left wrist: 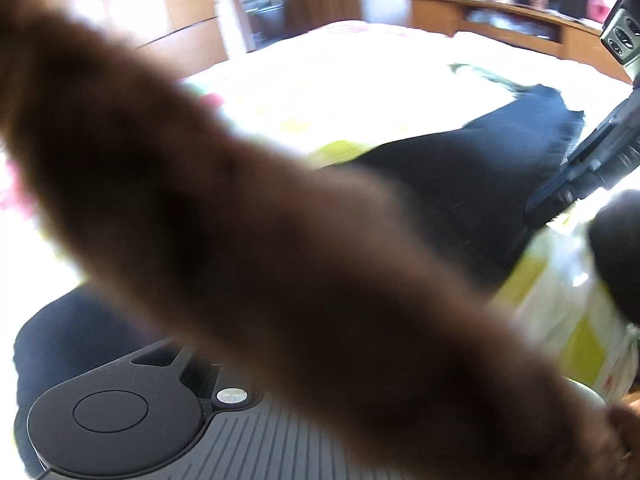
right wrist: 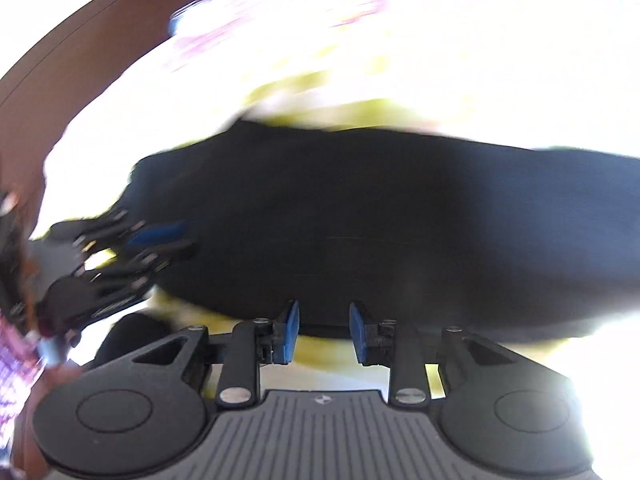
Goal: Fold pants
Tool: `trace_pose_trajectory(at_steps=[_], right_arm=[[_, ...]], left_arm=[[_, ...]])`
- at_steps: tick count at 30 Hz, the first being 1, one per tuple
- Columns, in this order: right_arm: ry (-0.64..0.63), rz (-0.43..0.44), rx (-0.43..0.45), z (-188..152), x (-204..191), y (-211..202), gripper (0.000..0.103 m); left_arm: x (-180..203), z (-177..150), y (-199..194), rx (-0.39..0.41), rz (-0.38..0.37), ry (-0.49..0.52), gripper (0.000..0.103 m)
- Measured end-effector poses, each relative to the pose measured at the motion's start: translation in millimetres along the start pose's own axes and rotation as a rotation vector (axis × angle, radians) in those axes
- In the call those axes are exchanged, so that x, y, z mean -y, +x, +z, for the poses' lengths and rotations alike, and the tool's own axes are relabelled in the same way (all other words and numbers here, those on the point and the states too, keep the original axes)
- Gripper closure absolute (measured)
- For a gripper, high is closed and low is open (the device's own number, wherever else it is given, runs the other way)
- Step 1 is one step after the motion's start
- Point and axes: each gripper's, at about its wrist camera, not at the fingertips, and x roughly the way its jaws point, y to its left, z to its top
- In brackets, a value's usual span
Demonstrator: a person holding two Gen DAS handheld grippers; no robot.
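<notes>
1. Blurred brown limb, a person's forearm, fills most of my left wrist view, crossing diagonally right in front of the lens and hiding the left gripper's own fingers there.
2. Right wrist view next: my right gripper sits low in frame, its blue pads standing narrowly apart with nothing between them, only bright bedcover showing through the gap.
3. Just past those pads I see the pants, a dark, wide slab of cloth lying flat across the bed, stretching from left to right.
4. At the left edge of the pants I spot my left gripper, heavily smeared; one blue pad shows against the dark cloth, but I cannot tell whether it grips the fabric or how far its fingers stand apart.
5. From the left wrist view, the pants run off towards the upper right over the white and yellow-green patterned cover.
6. Farther back I make out wooden wardrobe doors and a wooden shelf carrying small blurred items.
</notes>
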Motion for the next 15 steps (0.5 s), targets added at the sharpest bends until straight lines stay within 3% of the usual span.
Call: trace_pose_trajectory(at_steps=[4, 6, 7, 9, 11, 15], right_arm=[[0.229, -0.092, 0.118, -19.0, 80.5, -30.9, 0.059], [0.298, -0.125, 0.169, -28.4, 107.2, -40.8, 0.057], [0.339, -0.130, 0.193, -33.8, 122.3, -45.2, 0.053], [0.413, -0.123, 0.229, -39.7, 148.7, -52.6, 0.051], [0.493, -0.070, 0.273, -40.3, 171.2, -57.5, 0.051], [0.546, -0.035, 0.331, -34.8, 183.5, -57.8, 0.051]], left_arm=[[50.6, 34.4, 37.9, 0.021, -0.107, 0.073, 0.080], [72.9, 45.4, 61.6, -0.020, -0.187, 0.106, 0.080], [83.7, 48.9, 67.4, -0.032, -0.193, 0.135, 0.081], [103.0, 55.6, 70.5, -0.034, -0.175, 0.199, 0.084], [110.4, 61.1, 67.2, -0.027, -0.205, 0.186, 0.082], [129.4, 76.7, 75.5, -0.037, -0.253, 0.229, 0.081]])
